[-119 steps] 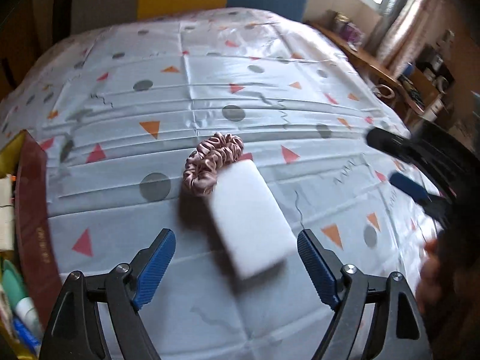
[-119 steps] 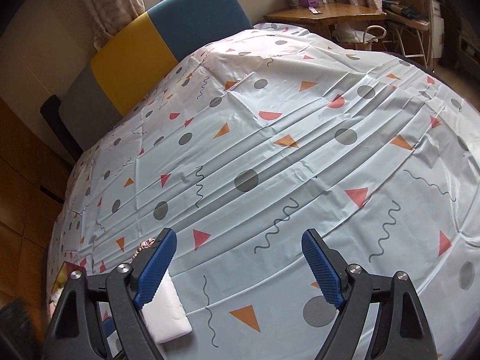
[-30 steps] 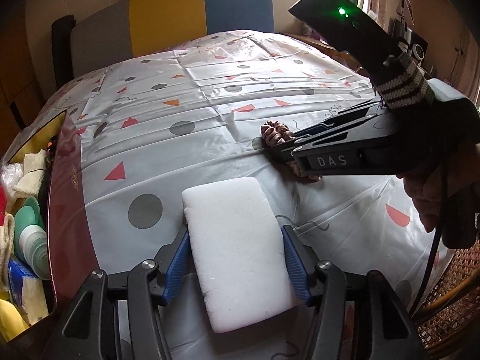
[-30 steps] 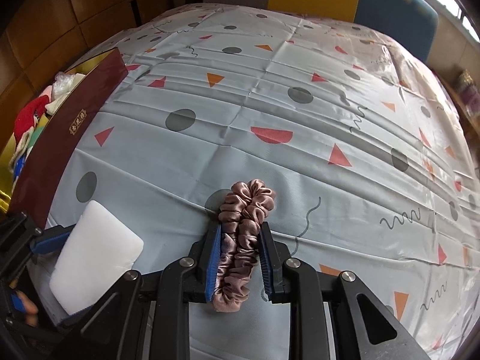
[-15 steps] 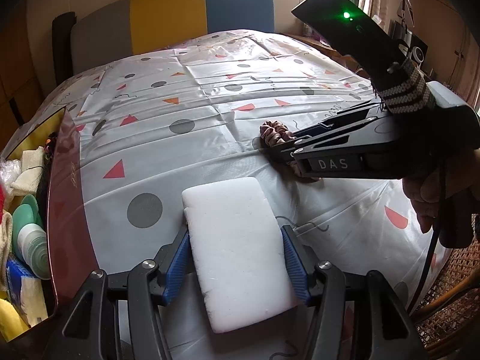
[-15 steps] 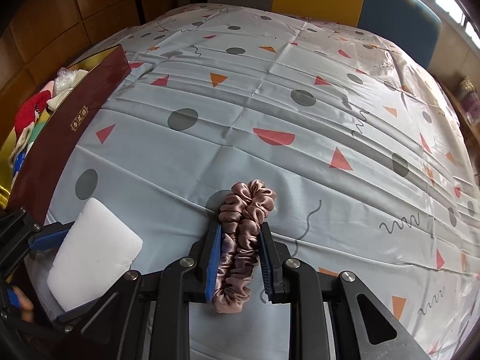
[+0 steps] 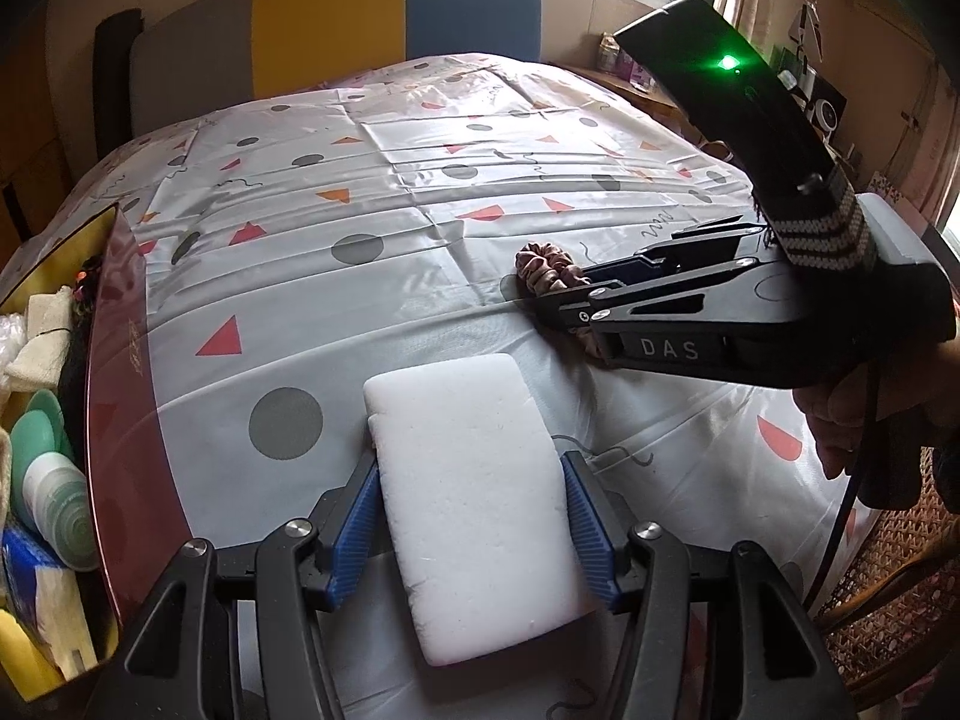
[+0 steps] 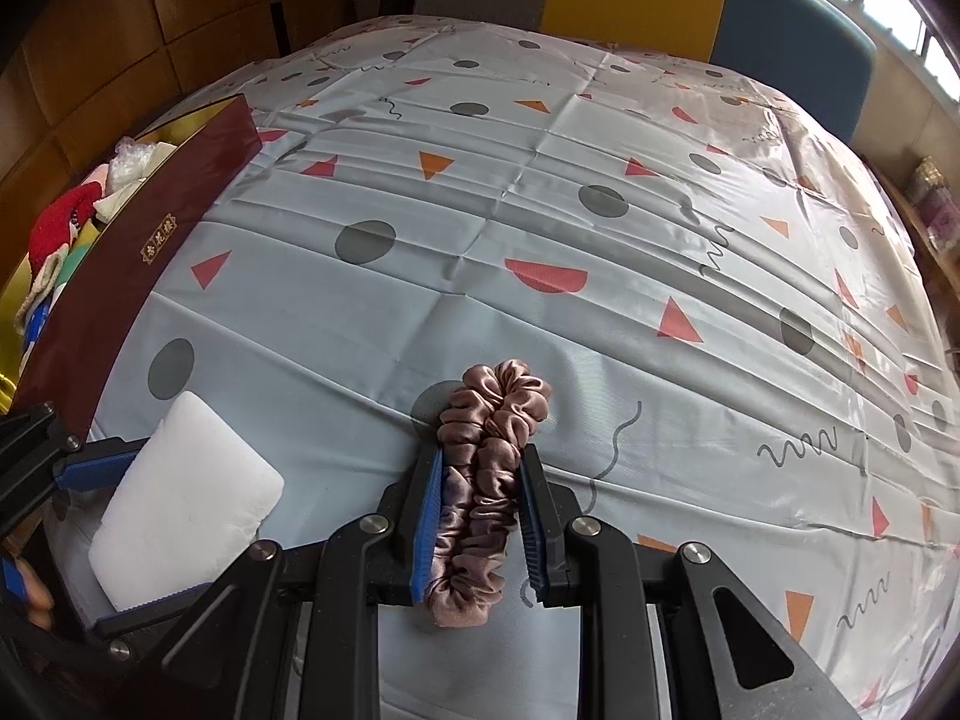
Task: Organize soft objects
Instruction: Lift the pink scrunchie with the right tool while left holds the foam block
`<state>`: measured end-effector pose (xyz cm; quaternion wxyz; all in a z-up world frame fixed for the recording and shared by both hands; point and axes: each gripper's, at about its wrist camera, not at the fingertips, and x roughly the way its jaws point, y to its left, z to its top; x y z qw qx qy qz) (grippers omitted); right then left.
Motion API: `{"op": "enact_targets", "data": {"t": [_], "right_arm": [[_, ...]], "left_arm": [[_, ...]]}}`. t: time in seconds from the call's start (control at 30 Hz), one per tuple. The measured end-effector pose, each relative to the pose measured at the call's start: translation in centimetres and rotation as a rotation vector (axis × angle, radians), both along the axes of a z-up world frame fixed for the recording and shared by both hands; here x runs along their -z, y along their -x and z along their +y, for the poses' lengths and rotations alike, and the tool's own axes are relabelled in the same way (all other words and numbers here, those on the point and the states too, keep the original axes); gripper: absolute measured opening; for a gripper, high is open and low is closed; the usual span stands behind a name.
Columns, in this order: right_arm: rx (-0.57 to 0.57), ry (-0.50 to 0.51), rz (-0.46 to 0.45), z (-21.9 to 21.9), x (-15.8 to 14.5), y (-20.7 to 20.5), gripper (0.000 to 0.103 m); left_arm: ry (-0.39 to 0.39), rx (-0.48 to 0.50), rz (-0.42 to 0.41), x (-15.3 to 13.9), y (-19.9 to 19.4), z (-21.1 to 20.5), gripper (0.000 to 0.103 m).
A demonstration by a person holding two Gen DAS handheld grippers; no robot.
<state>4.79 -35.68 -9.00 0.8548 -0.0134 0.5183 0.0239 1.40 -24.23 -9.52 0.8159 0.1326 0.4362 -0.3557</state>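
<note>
A white foam sponge [image 7: 474,492] lies lengthwise between the blue pads of my left gripper [image 7: 472,465], which is shut on its long sides, low over the patterned tablecloth [image 7: 372,300]. To the right, a pink satin scrunchie [image 7: 543,267] is pinched by my right gripper [image 7: 540,303], held by a person's hand [image 7: 858,408]. The right wrist view shows that right gripper [image 8: 481,456] shut on the squeezed scrunchie [image 8: 495,408], whose far end rests on the cloth. In that view the sponge [image 8: 186,498] and left gripper [image 8: 129,534] sit at the lower left.
A dark red box [image 7: 114,420] stands along the table's left edge, filled with cloths, bottles and other small items; it also appears as the box [image 8: 150,234] at the upper left. A yellow and blue chair back [image 7: 396,24] is beyond the table. A woven seat [image 7: 888,600] is at right.
Four seconds ago both grippers stood open, with sponge and scrunchie lying together on the cloth. Now each gripper is shut on one of them, set apart. Over the last second nothing has visibly moved.
</note>
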Motion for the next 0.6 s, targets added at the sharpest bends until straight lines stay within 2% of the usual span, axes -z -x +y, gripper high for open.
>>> {"op": "enact_targets", "data": {"t": [0.23,0.4,0.6], "right_arm": [[0.013,-0.016,-0.005,-0.3,0.0,0.0,0.024],[-0.016,0.029,-0.015,0.2,0.0,-0.2,0.024],[-0.032,0.066,-0.021,0.6,0.1,-0.4,0.024]], "left_arm": [[-0.063,-0.009,0.028,-0.6,-0.9,-0.5,0.057],[-0.023,-0.034,-0.028,-1.7,-0.5,0.3,0.057],[0.024,-0.072,-0.06,-3.3,0.4,1.4,0.057]]}}
